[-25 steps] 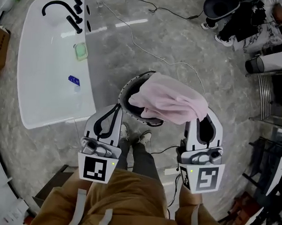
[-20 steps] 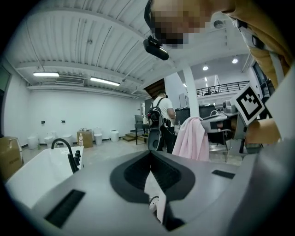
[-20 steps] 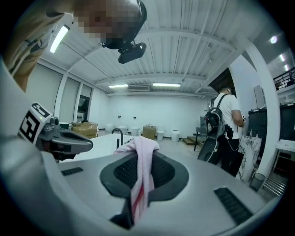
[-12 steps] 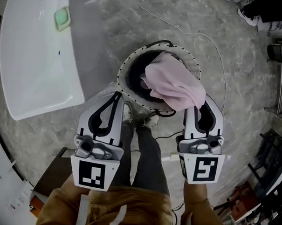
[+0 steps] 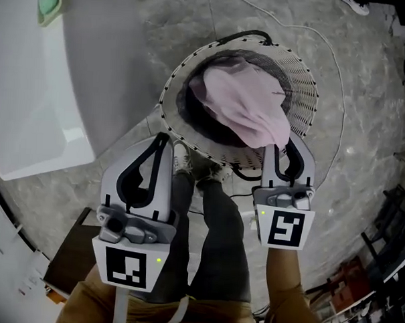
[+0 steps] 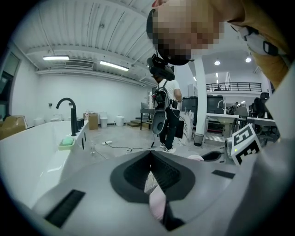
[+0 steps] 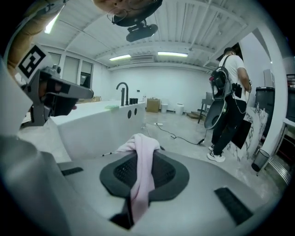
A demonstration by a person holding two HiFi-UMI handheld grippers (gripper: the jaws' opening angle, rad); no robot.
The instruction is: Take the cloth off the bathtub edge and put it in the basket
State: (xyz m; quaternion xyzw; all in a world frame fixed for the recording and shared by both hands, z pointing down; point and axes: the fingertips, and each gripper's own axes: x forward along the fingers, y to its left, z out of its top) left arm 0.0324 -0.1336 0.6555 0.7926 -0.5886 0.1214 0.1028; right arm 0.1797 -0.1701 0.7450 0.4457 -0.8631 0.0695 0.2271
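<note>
The pink cloth lies bunched over the opening of the round white wire basket on the floor. My right gripper is shut on the cloth's near edge at the basket's near right rim. In the right gripper view the cloth runs out between the closed jaws and drapes over their tips. My left gripper is shut with nothing in it, its tips by the basket's near left rim, apart from the cloth. The white bathtub stands at the left.
A green soap dish sits on the tub edge, and a black faucet rises behind it. A thin cable loops on the stone floor beyond the basket. My legs stand just before the basket. Another person stands farther off.
Both grippers have sunk toward the basket. The cloth, which hung above the basket's near rim, now lies down over its opening. The left gripper stayed shut and empty.
</note>
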